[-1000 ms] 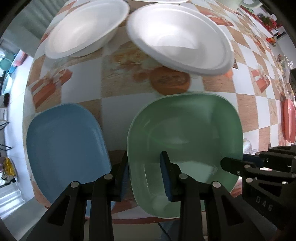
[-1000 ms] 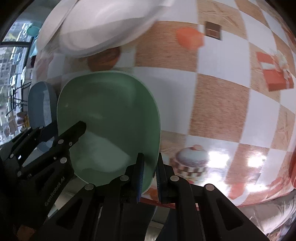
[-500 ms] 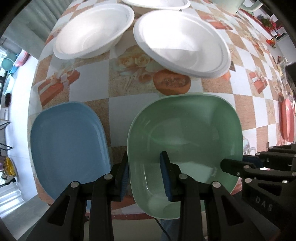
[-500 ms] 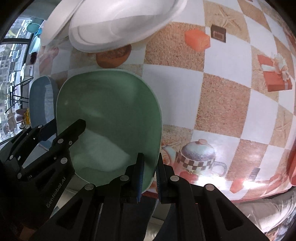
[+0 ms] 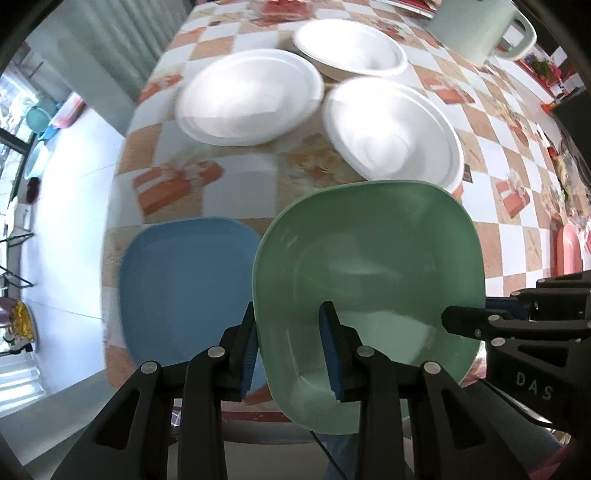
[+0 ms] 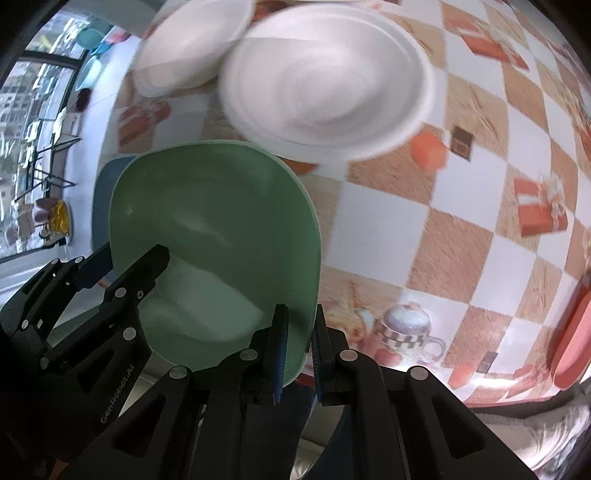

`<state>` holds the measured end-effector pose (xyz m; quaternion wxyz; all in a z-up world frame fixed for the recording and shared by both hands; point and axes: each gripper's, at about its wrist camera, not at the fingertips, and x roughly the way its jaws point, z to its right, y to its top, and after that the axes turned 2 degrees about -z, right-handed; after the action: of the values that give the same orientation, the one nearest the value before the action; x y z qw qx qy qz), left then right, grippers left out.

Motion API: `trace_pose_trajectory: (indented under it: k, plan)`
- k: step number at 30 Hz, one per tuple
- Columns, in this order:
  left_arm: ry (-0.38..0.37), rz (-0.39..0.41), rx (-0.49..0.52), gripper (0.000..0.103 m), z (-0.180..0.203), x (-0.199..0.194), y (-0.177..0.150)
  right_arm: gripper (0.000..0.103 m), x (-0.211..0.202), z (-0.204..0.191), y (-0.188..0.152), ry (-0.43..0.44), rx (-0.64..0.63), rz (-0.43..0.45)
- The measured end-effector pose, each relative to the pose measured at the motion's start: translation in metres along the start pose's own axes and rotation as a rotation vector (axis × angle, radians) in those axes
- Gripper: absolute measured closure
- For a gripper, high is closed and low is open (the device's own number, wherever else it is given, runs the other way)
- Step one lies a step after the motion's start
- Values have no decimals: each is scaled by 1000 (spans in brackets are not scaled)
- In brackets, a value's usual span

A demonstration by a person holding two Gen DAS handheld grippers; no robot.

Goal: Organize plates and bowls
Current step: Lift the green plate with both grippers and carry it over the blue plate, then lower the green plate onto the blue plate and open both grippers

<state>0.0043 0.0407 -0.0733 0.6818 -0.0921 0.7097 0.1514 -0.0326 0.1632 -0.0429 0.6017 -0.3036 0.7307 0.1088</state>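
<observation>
We see the right gripper pinched nearly closed on the near right rim of the green plate, 1 blue pad inside the rim and 1 outside. The left gripper straddles the plate's near left rim with its jaws partly apart: the outer pad sits against the rim edge, the inner pad lies over the plate's inner surface (we cannot tell whether it presses, so the clamp is uncertain). The green plate sits at the near edge of the worktop, which has a checkered orange and white cloth, and its near part overhangs that edge. Just left of it lies a blue plate, partly behind the green one's rim in the right wrist view. Beyond are 3 white bowls: a left bowl, a right bowl whose near rim is overlapped by the green plate, and a far bowl. A pale green jug stands at the far side, and a red dish is at the right edge.
</observation>
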Motion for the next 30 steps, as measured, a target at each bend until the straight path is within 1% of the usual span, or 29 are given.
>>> trace_pose_trajectory:
  k: [1,3,6,8,11,13,17,19,25,30]
  plan:
    - [8,7,-6,68,-15,-13,-7,88,-5,-3,2,3,-10,1]
    - [20,14,-26,68,-29,-20,-10,88,-5,-13,3,8,-29,2]
    - [29,14,-51,69,-49,-12,-17,88,-5,-36,-1,21,-54,-2]
    - [39,13,-69,68,-62,-14,-18,88,-5,-49,4,23,-74,-7]
    - [63,17,-87,68,-76,-19,-22,88,-3,-71,2,25,-101,-17]
    - [77,18,-99,68,-84,-21,-23,88,12,-69,-10,29,-117,-21]
    - [95,15,-124,69,-103,-24,-23,88,24,-88,-5,42,-141,-41]
    - [102,14,-132,69,-112,-24,-23,88,42,-79,-8,47,-149,-51]
    - [124,-1,-146,68,-134,-17,-23,88,63,-96,-1,59,-149,-82]
    - [138,-16,-159,67,-145,-9,-24,88,84,-101,-5,83,-153,-87]
